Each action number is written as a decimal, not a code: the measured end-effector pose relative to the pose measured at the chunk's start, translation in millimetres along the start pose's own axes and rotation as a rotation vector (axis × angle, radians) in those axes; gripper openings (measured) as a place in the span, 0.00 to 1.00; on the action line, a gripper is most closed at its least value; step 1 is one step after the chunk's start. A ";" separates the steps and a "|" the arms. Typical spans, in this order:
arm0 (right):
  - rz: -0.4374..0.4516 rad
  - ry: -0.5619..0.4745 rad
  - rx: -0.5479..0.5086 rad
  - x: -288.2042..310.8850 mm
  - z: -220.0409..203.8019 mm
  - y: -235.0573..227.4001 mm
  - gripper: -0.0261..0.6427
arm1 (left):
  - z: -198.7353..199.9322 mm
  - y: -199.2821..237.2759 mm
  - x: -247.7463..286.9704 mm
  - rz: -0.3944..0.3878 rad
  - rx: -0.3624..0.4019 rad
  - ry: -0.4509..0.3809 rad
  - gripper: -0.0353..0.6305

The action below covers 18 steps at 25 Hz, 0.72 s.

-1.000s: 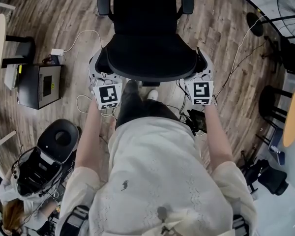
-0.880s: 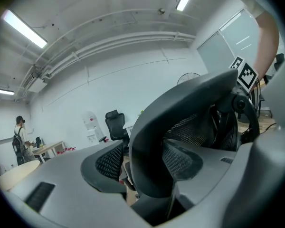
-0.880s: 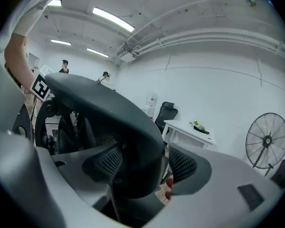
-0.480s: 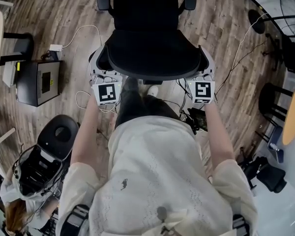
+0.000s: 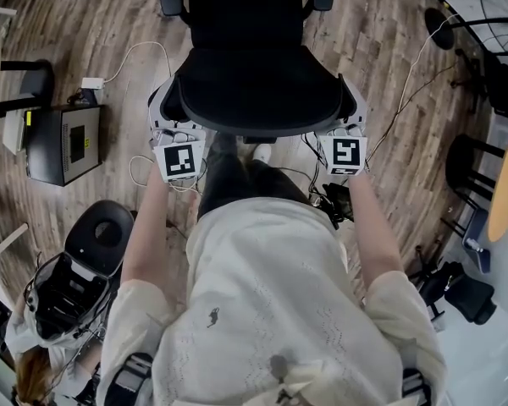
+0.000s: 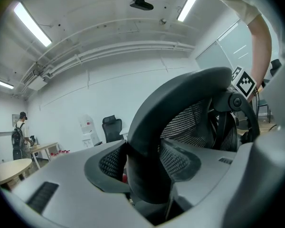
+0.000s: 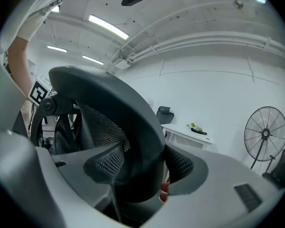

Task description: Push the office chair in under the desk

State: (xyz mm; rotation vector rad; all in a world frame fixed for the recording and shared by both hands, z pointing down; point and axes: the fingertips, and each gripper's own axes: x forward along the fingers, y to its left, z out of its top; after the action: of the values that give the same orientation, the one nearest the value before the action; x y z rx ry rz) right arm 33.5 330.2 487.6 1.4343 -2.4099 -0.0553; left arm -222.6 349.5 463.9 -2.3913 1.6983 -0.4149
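Head view looks down on a person standing right behind the black chair (image 5: 254,83), which faces away from them on the wooden floor (image 5: 110,15), armrests at the far end. The left gripper (image 5: 165,108) has hold of the left edge of the backrest (image 5: 258,100) and the right gripper (image 5: 351,108) has the right edge. In each gripper view the thick dark rim of the backrest fills the gap between the jaws with the pads against it on both sides. The left jaws have just been closing onto that rim. So I'd say the grasp is made and the push is only starting. No desk shows ahead of the chair from above. The right gripper view has a white desk (image 7: 185,133) by the far wall, well apart from the chair, though I can't tell if that is the one meant. The next move looks like an even, level shove with both hands so the chair rolls straight, minding the loose white cable (image 5: 144,57) on the floor beside it, which could snag a wheel.
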 end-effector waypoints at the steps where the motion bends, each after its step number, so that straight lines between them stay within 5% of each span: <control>1: -0.003 0.001 0.002 -0.1 0.4 0.1 0.46 | -0.6 -0.2 0.3 -0.003 0.003 0.004 0.41; 18: -0.007 0.016 0.013 9.5 -2.7 -2.6 0.44 | -6.4 6.8 11.7 -0.022 -0.011 0.019 0.40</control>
State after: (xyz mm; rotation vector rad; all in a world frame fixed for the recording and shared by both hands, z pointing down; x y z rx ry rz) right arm 32.4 321.1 492.1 1.4432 -2.3967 -0.0301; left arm -227.1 336.3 469.3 -2.4235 1.6878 -0.4341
